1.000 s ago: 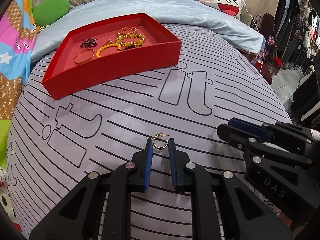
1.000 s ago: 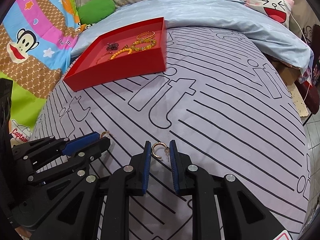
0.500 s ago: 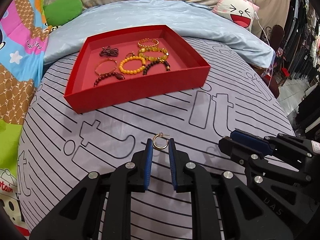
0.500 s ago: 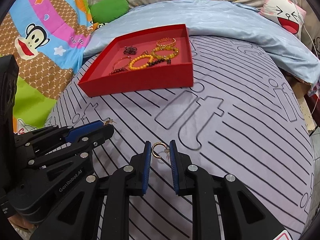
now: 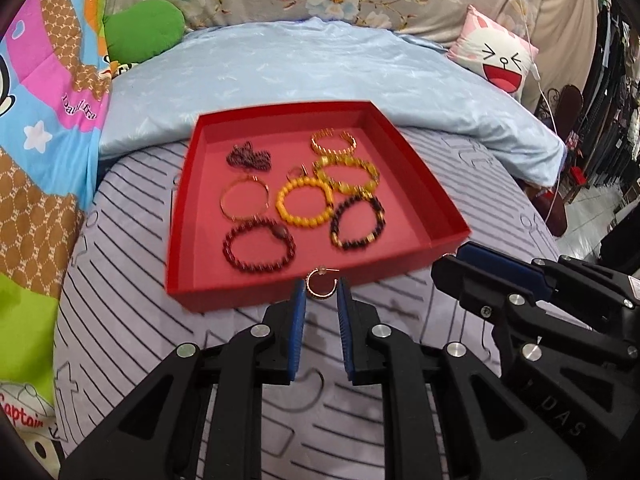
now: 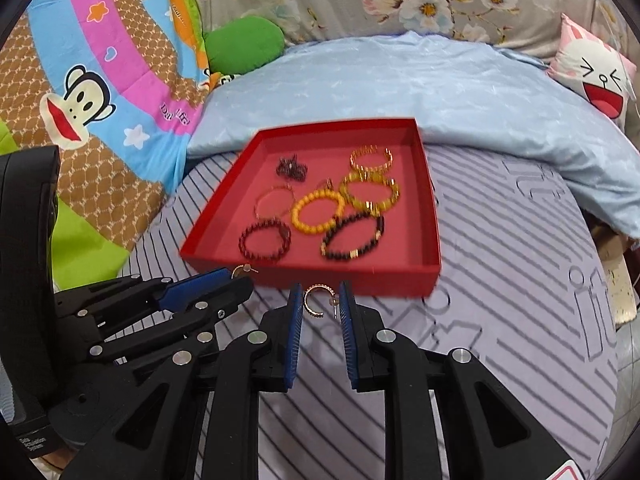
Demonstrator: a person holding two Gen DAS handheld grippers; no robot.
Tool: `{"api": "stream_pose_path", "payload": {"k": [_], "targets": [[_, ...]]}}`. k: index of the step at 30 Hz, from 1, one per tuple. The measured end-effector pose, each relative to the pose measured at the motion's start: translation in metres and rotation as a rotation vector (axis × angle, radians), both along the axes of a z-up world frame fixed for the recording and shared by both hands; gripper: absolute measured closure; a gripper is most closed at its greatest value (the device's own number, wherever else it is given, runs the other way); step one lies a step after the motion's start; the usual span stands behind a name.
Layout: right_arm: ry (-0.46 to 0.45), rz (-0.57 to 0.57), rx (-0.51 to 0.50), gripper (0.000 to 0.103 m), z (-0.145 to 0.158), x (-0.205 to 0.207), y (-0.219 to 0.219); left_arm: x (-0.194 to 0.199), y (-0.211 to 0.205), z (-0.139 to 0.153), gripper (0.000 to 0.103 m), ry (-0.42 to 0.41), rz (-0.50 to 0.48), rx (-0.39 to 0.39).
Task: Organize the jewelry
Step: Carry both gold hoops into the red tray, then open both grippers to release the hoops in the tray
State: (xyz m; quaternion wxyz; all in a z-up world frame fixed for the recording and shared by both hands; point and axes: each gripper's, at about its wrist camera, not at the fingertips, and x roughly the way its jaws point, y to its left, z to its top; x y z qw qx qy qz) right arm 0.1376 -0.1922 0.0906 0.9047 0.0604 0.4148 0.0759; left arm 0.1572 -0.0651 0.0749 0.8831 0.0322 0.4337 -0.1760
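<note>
Gripping a small gold hoop earring (image 5: 320,289) between its 2 blue pads, the left tool (image 5: 321,295) points toward the far edge of the bed (image 5: 120,264), straight at the near wall of the red tray (image 5: 416,184). The pads are drawn close, parted only by the hoop's width. The hoop stands upright between them with its flat face to the camera; its post sticks out sideways from the top, toward the right pad.

The right tool (image 6: 321,303) is level beside the left one and aimed the same way, its pads likewise nearly together on a second gold hoop earring (image 6: 316,300). This hoop's open side faces right, where the post hangs downward by the right pad. Both earrings sit just short of the tray's near wall, held above the striped bed cover; how far above cannot be told.

In the left wrist view the right tool's black fingers reach in from the right edge, angled toward the tray's near right corner. In the right wrist view the left tool comes in from the left, its hoop just visible at the tips.

The tray lies toward the far edge of the bed, against a pale blue quilt (image 5: 320,76). Inside it are several bracelets, among them a yellow beaded bracelet (image 5: 306,202), a dark red beaded bracelet (image 5: 259,245) and a black beaded bracelet (image 5: 357,222).
</note>
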Motion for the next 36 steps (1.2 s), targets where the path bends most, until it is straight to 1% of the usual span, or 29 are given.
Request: {"api": "stream_pose_path", "payload": {"k": [6, 10, 14, 17, 20, 27, 31, 36], "targets": [[-0.028, 0.005, -0.030, 0.085, 0.006, 0.048, 0.001, 0.045, 0.003, 0.007, 0.087, -0.018, 0.016, -0.021], [-0.017, 0.000, -0.022, 0.085, 0.002, 0.081, -0.004, 0.080, 0.005, 0.006, 0.087, -0.019, 0.034, -0.029], [0.001, -0.008, -0.018, 0.085, -0.005, 0.111, -0.008, 0.108, 0.005, -0.002, 0.087, -0.015, 0.048, -0.013], [0.013, -0.012, -0.009, 0.085, -0.012, 0.130, -0.009, 0.129, 0.005, -0.011, 0.087, 0.010, 0.058, -0.021], [0.027, -0.009, -0.024, 0.085, -0.022, 0.147, -0.005, 0.143, 0.002, -0.021, 0.087, 0.027, 0.065, -0.013], [0.071, -0.001, -0.044, 0.085, -0.043, 0.169, -0.004, 0.163, -0.002, -0.038, 0.087, 0.061, 0.069, 0.013], [0.082, -0.002, -0.043, 0.085, -0.047, 0.173, -0.005, 0.167, 0.000, -0.042, 0.087, 0.085, 0.064, -0.010], [0.078, 0.002, -0.052, 0.082, -0.047, 0.171, -0.003, 0.166, -0.002, -0.044, 0.087, 0.089, 0.063, 0.001]]}}
